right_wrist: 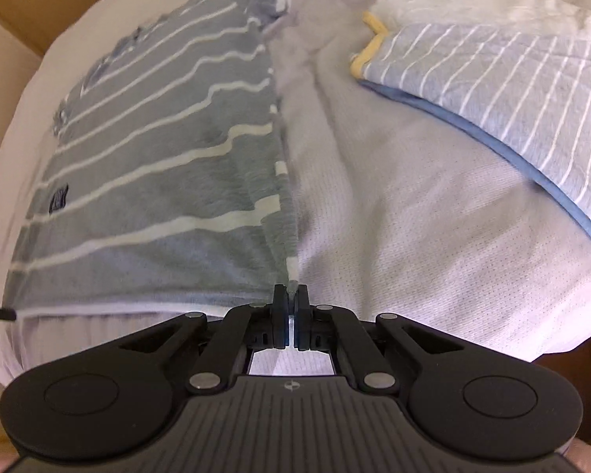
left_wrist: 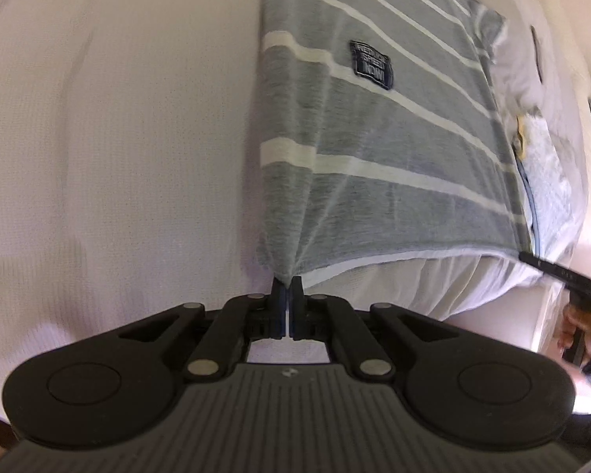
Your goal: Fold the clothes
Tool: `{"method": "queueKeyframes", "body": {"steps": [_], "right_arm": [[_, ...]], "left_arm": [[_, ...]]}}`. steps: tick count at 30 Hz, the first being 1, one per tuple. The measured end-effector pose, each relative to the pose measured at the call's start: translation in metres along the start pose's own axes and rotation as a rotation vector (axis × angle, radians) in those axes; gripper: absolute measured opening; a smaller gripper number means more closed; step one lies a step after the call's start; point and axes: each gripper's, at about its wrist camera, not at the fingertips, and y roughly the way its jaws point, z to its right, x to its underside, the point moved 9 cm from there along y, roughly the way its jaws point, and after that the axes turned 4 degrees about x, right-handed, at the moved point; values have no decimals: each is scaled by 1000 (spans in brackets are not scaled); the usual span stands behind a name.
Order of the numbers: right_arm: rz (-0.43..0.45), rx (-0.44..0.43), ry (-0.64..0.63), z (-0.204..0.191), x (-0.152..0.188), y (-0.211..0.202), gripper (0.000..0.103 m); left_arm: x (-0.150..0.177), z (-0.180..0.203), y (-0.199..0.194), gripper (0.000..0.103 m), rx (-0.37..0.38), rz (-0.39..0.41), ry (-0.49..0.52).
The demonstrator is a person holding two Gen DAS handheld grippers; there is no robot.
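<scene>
Pinching striped shirt (left_wrist: 374, 126) corners, both grippers (left_wrist: 287, 282) (right_wrist: 290, 289); patch (left_wrist: 371, 64) lettering blurred

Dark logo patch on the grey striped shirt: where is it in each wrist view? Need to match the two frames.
Left wrist: dark logo patch sits upper centre-right, on the grey striped shirt, well above the left gripper.
Right wrist: patch sits at the far left, mid-height, left of the right gripper.
Shared landmark: the folded pale striped garment with yellow trim, at the right edge in the left view.
</scene>
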Motion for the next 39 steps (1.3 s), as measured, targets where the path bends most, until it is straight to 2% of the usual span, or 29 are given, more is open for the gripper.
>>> {"method": "queueKeyframes", "body": {"steps": [4, 7, 10, 13, 20, 24, 28, 30, 31, 35, 39], "right_arm": [[-5, -50, 53, -7, -7, -12, 0], [-16, -32, 11, -8, -3, -20, 0], [-65, 24, -44, -2, 11, 4, 0], [-105, 33, -30, 0, 21, 20, 0], [-110, 53, -62, 2, 23, 18, 0], [-142, 89, -63, 10, 30, 29, 1], [-123, 155, -110, 17, 21, 20, 16], [-99, 159, -118, 15, 10, 10, 22], [-83, 162, -126, 13, 2, 6, 23], [-18, 165, -147, -1, -33, -5, 40], [38, 152, -149, -21, -78, -9, 44]], "left_arm": [[2, 11, -15, 0, 37, 26, 29], [5, 2, -2, 0, 17, 6, 23], [8, -6, 11, 0, -1, -12, 15], [11, -13, 22, 0, -18, -28, 10], [14, -21, 21, 0, -54, -31, -2], [12, -21, 18, 1, -102, -43, 34], [7, -24, 1, 4, -148, -20, 34], [3, -26, -10, 10, -169, 1, 31], [-1, -27, -15, 15, -176, 14, 30], [-32, -21, -35, 21, -175, 80, 50], [-80, -7, -38, 25, -158, 122, 148]]}}
